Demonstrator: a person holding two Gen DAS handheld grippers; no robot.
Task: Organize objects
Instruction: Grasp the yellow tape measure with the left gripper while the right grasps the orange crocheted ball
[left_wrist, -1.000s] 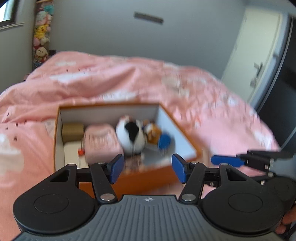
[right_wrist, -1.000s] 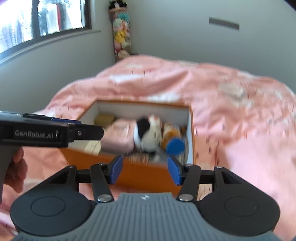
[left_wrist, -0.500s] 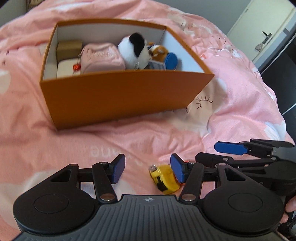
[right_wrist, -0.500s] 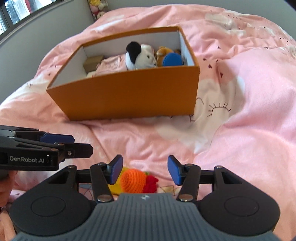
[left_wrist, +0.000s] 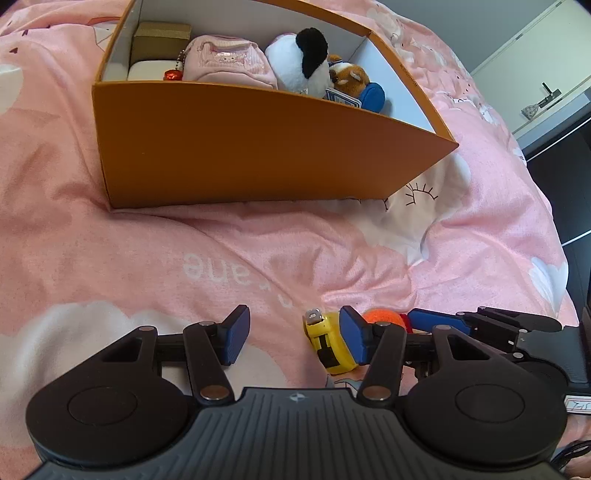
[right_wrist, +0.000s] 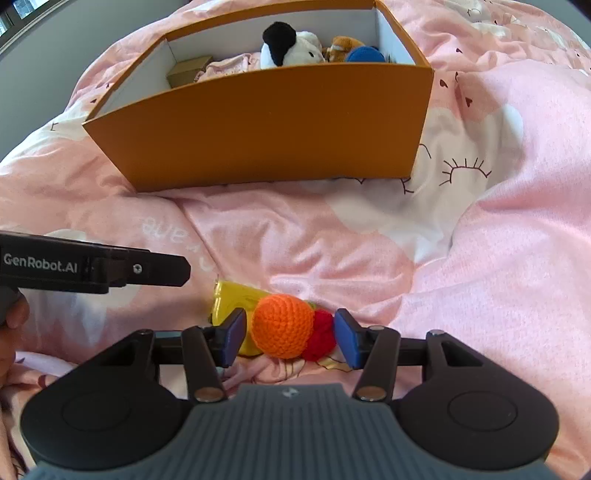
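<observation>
On a pink printed duvet (left_wrist: 147, 236) stands an open orange cardboard box with a white inside (left_wrist: 258, 147), its long wall facing both cameras. Inside it, from left to right in the left wrist view, sit a small tan carton (left_wrist: 160, 37) above a white block (left_wrist: 147, 70), a pale pink zipped pouch (left_wrist: 225, 61) with a little red charm on a bead chain (left_wrist: 173, 75), a white plush toy with a black patch (left_wrist: 301, 62), a small brown plush animal (left_wrist: 349, 75) and a blue round piece (left_wrist: 373, 96).

Nearer the cameras, well apart from the box, two loose things lie on the duvet just beside each other: a yellow tape measure with a metal hook at its tip (left_wrist: 327, 343) and an orange crocheted ball joined to a red crocheted piece (right_wrist: 284, 325).

The left gripper (left_wrist: 291, 339) points steeply down at the bedding with its blue pads apart; the jaws are closing only slightly, with bare duvet between them, and the tape measure lies against the inner face of the right-hand pad, not gripped.

The right gripper (right_wrist: 290, 339) also points down, its blue pads set apart on either side of the crocheted ball. Narrow gaps show at both pads, so the ball lies between the jaws and is not clamped. The tape measure shows behind the ball to the left in the right wrist view.

A hand (right_wrist: 13, 317) shows at the left edge of that view, on the left gripper's handle.
</observation>
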